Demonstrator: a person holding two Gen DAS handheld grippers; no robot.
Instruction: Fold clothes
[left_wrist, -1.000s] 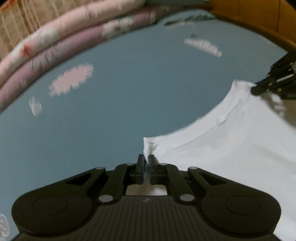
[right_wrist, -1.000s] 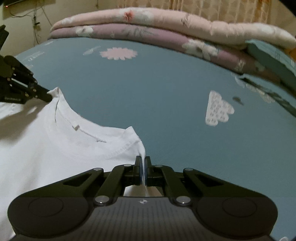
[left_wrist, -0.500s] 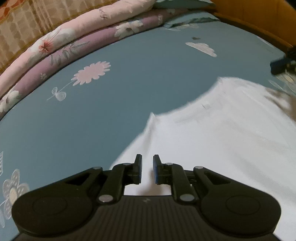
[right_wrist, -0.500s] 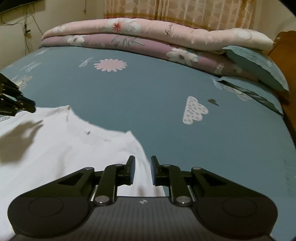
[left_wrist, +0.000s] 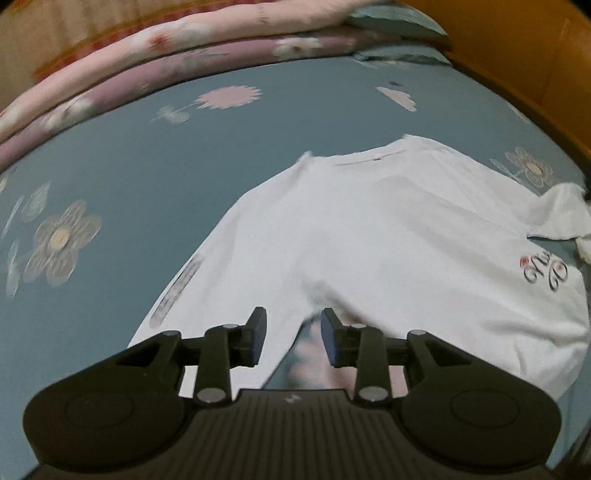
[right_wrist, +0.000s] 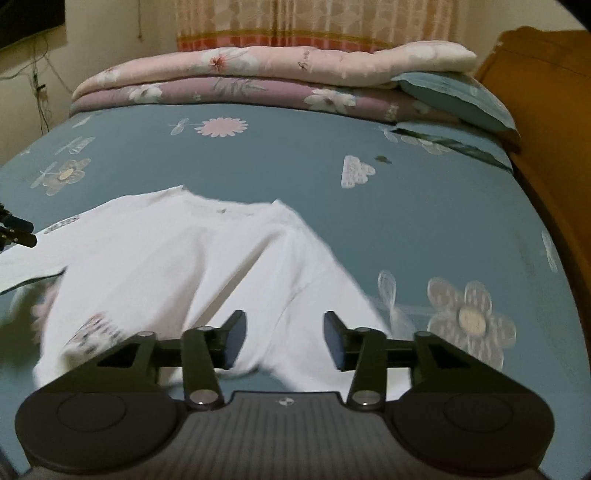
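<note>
White T-shirt (left_wrist: 369, 236) lies spread on the bedsheet (left_wrist: 129, 158).

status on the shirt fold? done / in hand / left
Done: the white T-shirt lies spread on the blue bedsheet, collar at the far end. In hand: nothing. The jaws of the left tool and the right tool have just been opening, with no cloth pinched between them. Left: no fold shows yet. One sleeve lies rumpled out to the side, and the body is unfolded.

Both grippers, left gripper (left_wrist: 291, 332) and right gripper (right_wrist: 283, 338), look identical: chunky black plastic, silver screws, blue-ish pads (left_wrist: 258, 338), ribbed base.
</note>
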